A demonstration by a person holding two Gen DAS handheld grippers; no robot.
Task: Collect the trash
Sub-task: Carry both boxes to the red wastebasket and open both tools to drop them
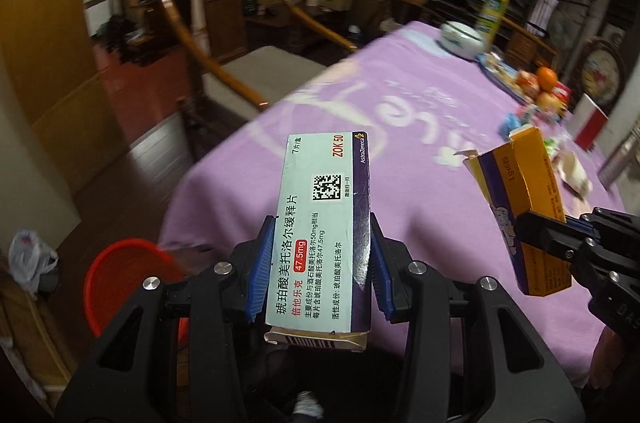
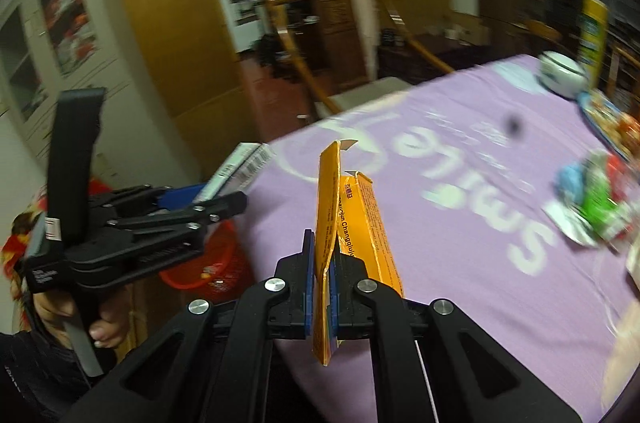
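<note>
Two boxes held over the near edge of the purple-clothed table [image 1: 420, 127]

The pale green medicine box [image 1: 324, 223] sits between the left gripper's [image 1: 320, 263] fingers, left of the torn yellow carton [image 2: 344, 243] in the right gripper [image 2: 322, 283]. A red plastic basket [image 1: 120, 279] stands on the floor, near left. A white lidded bowl [image 1: 460, 39] and tall yellow canister [image 1: 494, 7] stand far right on the table.

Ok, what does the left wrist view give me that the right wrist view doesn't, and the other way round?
Only the left wrist view shows the printed face of the pale medicine box clamped in the left gripper, the white plastic bag on the floor, and the oranges.

Only the right wrist view shows the person's hand on the left gripper's handle, and that the orange box is squashed flat in the right gripper.

Both show the purple tablecloth, red basket, yellow can and wooden chair.
</note>
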